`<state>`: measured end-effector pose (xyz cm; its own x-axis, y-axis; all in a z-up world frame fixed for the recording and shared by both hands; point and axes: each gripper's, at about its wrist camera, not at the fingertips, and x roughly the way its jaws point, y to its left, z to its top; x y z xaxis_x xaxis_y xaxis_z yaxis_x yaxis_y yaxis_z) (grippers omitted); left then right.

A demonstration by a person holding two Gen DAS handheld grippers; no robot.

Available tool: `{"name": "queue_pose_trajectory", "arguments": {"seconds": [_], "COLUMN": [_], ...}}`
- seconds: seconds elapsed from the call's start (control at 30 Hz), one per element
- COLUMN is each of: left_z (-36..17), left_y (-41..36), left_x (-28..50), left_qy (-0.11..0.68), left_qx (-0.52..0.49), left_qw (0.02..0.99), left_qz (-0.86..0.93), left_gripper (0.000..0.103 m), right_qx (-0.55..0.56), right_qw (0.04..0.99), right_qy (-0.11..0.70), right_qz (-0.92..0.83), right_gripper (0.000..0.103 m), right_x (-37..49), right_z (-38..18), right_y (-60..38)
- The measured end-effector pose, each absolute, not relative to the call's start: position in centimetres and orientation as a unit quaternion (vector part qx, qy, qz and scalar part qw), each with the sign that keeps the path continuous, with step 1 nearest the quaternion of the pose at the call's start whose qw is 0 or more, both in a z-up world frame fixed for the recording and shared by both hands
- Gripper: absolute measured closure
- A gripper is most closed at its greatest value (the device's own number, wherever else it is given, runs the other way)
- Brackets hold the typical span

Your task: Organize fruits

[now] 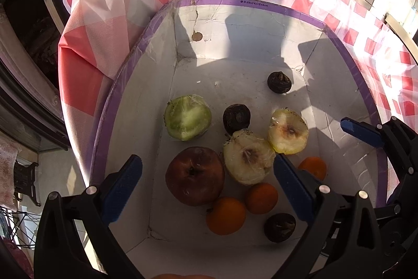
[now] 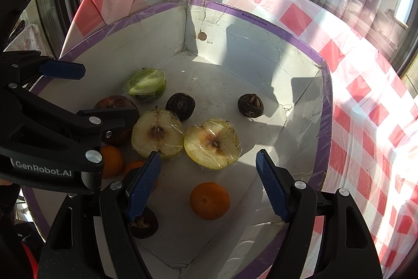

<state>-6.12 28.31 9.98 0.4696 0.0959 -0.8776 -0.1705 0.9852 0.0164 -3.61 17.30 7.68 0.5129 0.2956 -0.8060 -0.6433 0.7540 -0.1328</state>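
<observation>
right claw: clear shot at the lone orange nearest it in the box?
Probably yes. The right claw is open and empty, and the orange sits right between its fingers' line with bare box floor around it; nothing lies on top.

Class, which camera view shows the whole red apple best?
The left wrist view: the red apple lies in full sight between the open fingers. In the right wrist view the left gripper hides most of it.
</observation>
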Motion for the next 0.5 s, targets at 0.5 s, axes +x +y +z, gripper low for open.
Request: {"name": "queue_pose_trajectory", "arguments": {"seconds": [0.5], "left_z": [10.23], "left_y": [28.12], "left_x": [-6.08], "left_qy": [0.513], "left_qx": [-0.006], "left_qw": [0.841], "left_qz": [0.171], "left_gripper": [0.002], "right_qx": [-0.202], "right_qw": [0.844], "right_qy": [0.399], "right_qz": [0.295], "right_gripper": [0.030], "right_x": [-3.70], "right_z": [7.89], "right_y": [17.28]}}
